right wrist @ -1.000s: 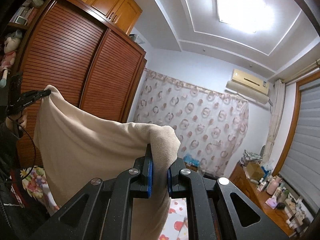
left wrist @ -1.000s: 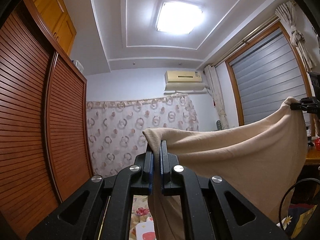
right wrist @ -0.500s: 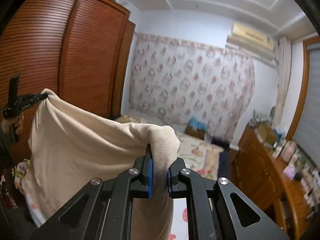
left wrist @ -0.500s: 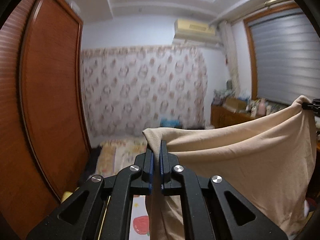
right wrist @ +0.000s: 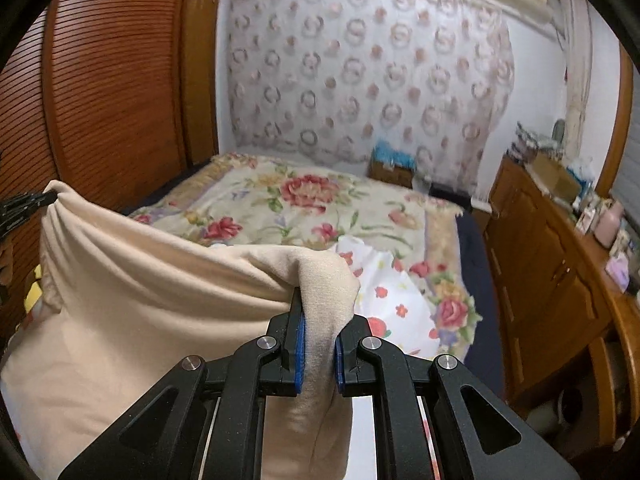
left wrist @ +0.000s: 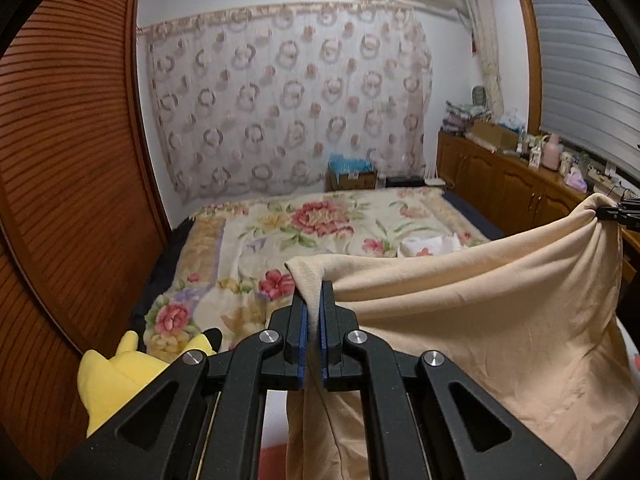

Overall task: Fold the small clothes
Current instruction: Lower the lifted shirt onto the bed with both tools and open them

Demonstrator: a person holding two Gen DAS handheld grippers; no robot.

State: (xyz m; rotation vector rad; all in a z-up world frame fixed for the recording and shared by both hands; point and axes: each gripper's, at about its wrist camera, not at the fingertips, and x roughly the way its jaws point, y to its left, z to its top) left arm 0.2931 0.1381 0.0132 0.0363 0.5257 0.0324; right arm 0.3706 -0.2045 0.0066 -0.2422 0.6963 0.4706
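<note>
Left wrist view, two tools, left tool (left wrist: 311, 300) and right tool (right wrist: 318, 312), each clamped on one beige garment (left wrist: 480, 300)

Left tongs (left wrist: 311, 312) and right tongs (right wrist: 319, 322) matte black, blue-lined fingers, silver round screws, triangular cut-outs

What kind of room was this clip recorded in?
A home bedroom, most likely. A bed with a floral blanket fills the middle, a louvred wooden wardrobe lines one wall, and a low wooden cabinet cluttered with toiletries runs under the window.
</note>
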